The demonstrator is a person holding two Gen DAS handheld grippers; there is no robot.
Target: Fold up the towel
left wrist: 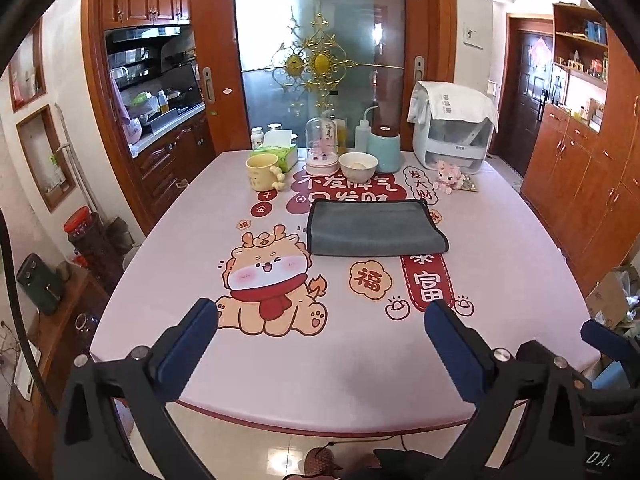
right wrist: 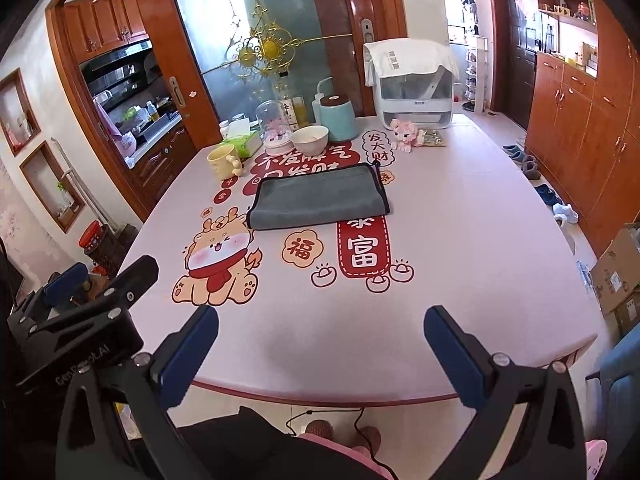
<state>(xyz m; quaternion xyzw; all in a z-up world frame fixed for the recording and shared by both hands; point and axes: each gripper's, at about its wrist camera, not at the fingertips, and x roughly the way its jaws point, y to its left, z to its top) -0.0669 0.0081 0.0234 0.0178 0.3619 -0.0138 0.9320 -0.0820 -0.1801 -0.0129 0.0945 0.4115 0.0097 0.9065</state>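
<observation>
From the left wrist view, the left gripper (left wrist: 320, 318) hangs over the near edge of the pink table (left wrist: 500, 248), jaws spread wide and holding nothing. The grey towel (left wrist: 374, 227) lies folded flat mid-table, well apart from the fingers, partly covering red printed characters; "福" (left wrist: 369, 280) and "富" (left wrist: 427, 285) read clearly beside a cartoon dragon (left wrist: 269, 280). From the right wrist view, the right gripper (right wrist: 321, 322) is likewise spread and empty, the towel (right wrist: 320, 197) far ahead. The left gripper's body (right wrist: 76, 320) carries partly legible "GenRobot.AI" lettering.
</observation>
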